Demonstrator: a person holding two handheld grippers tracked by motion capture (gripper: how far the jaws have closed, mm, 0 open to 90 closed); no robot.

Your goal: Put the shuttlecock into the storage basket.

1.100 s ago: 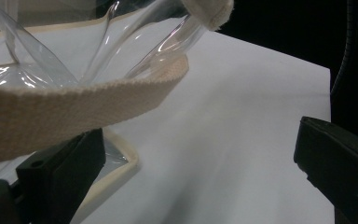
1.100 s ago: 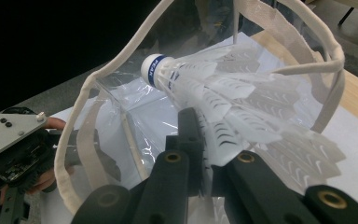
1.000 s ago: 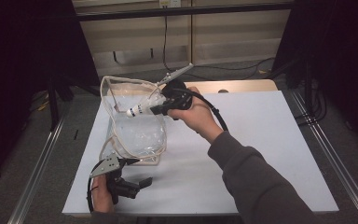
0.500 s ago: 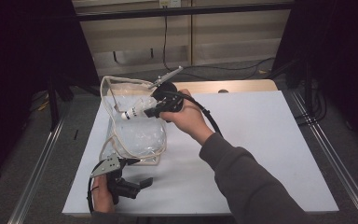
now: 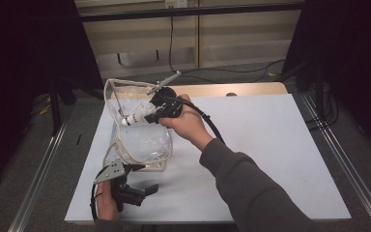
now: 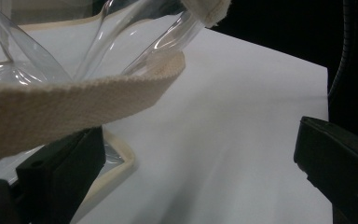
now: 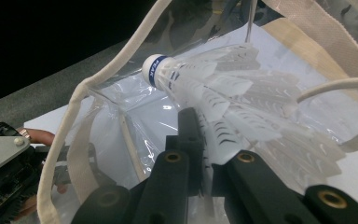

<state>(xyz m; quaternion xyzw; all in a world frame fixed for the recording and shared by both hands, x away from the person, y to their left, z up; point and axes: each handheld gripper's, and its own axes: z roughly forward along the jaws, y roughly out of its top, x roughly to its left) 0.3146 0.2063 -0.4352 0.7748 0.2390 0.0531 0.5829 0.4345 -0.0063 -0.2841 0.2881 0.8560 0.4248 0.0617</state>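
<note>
Clear plastic bag (image 5: 142, 145) stands open; right gripper (image 5: 147, 117) holds shuttlecock (image 7: 214, 93) above it.

A staged recording bench in a lab-like room, not a home.

A white board (image 5: 270, 154) covers a wooden table (image 5: 251, 90), boxed in by metal rails (image 5: 340, 159) at 3 and 9 o'clock. Black curtains (image 5: 348, 53) hang at both sides. At 12 o'clock, a black cable (image 5: 171, 36) drops down a pale panelled wall (image 5: 232, 43) onto grey carpet (image 5: 29, 159).

White table top (image 5: 280, 145), black cables (image 5: 241, 70), metal rails (image 5: 348, 159)
</note>
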